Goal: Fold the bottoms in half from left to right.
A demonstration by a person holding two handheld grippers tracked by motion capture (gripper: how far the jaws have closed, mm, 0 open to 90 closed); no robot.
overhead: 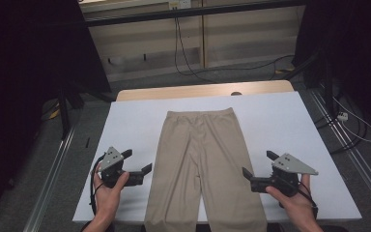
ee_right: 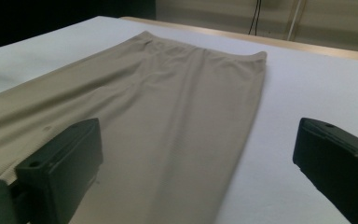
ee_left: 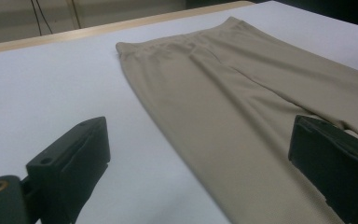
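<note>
Beige woven-fabric trousers [overhead: 204,164] laid flat, lengthwise, on white-covered rectangular table [overhead: 125,135]; waistband at far end, legs running toward near edge & hanging off it. Left black two-jaw gripper w/ grey triangular plate [overhead: 136,165] just beside left leg's outer edge, jaws spread wide, nothing between them; in left gripper view [ee_left: 200,163] one jaw over bare table, other over cloth. Right black two-jaw gripper w/ grey triangular plate [overhead: 257,170] just beside right leg's outer edge, likewise wide open & empty; right gripper view [ee_right: 200,163] mirrors this, w/ cloth edge between jaws.

Risks, as judged from this layout:
- Pinching top layer only: trousers are doubled fabric (front & back), so shallow bite at side seam could lift one ply, leaving other on table & producing crooked fold
- Uneven lift: two hands rising at diff. heights or speeds could skew legs, wrinkling smooth cloth
- Slide off near edge: leg ends overhang, so any pull toward person could drag whole garment off
- Jaw tips scraping table cover if lowered too steeply, bunching cover w/ cloth
</note>
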